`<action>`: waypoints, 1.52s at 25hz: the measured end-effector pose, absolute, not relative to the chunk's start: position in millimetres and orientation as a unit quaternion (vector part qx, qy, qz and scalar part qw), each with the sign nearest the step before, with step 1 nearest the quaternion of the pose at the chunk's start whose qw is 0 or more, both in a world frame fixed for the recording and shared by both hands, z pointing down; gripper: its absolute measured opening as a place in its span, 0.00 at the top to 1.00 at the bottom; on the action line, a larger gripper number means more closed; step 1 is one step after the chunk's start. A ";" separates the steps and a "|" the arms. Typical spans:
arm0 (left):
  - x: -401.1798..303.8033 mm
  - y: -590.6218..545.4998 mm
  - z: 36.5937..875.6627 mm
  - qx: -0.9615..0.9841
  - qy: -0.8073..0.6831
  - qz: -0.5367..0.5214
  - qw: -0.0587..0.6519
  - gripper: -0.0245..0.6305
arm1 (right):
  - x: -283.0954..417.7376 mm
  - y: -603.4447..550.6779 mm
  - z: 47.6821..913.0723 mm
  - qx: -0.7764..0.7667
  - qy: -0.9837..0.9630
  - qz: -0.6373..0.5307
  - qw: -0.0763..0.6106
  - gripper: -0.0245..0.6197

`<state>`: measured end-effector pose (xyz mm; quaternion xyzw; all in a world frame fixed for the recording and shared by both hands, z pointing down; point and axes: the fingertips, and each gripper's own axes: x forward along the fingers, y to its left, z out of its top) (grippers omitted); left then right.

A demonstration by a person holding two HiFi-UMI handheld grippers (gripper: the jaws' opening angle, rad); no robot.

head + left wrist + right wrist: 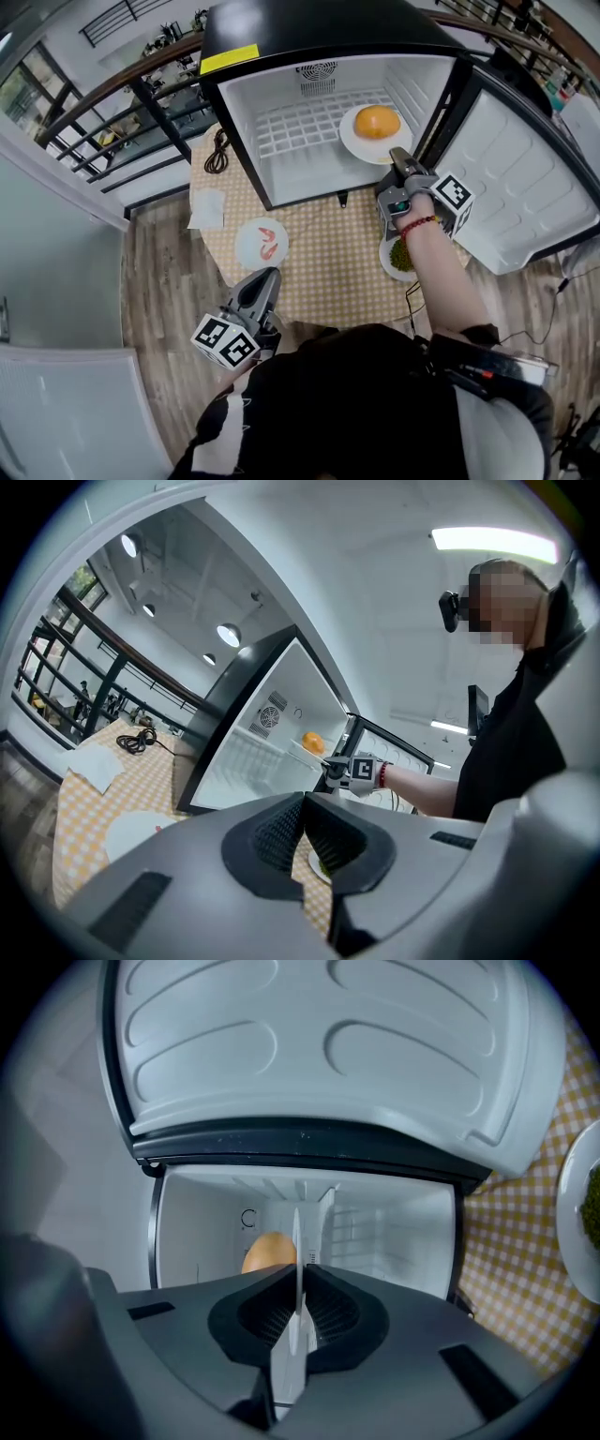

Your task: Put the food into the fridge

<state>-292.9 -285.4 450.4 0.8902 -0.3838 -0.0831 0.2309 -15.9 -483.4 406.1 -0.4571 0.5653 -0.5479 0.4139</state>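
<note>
Now my right claw (298, 1290) pinches the rim of a round white plate (352, 142) bearing orange domed food (377, 122), inside the far, open black fridge (309, 28). My left claw (266, 277) sits near me, pressed together and empty.

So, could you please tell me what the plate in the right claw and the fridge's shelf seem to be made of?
Plate: probably glazed ceramic or melamine. It is plain white and smooth, and its thin, rigid rim shows edge-on in the right claw.
Shelf: seemingly white-coated wire, with thin bars forming an open grid.
</note>
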 end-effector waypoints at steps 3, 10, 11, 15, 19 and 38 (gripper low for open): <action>-294.4 -284.9 451.5 0.888 -0.389 -0.082 0.233 0.94 | -14.2 -498.0 407.1 -0.457 0.562 -0.551 0.413 0.92; -302.5 -290.6 451.2 0.879 -0.407 -0.087 0.233 0.94 | -19.5 -515.6 411.1 -0.450 0.563 -0.565 0.402 0.92; -302.6 -290.9 452.0 0.878 -0.408 -0.088 0.233 0.94 | -21.1 -517.4 411.3 -0.449 0.564 -0.566 0.400 0.92; -300.6 -290.4 455.9 0.875 -0.411 -0.095 0.240 0.94 | -18.5 -525.0 414.6 -0.476 0.557 -0.557 0.392 0.92; -297.4 -291.9 457.2 0.875 -0.408 -0.092 0.244 0.94 | -9.3 -535.5 418.0 -0.517 0.538 -0.536 0.394 0.92; -300.5 -291.4 465.2 0.868 -0.420 -0.088 0.250 0.94 | -11.5 -569.2 414.0 -0.560 0.563 -0.511 0.329 0.92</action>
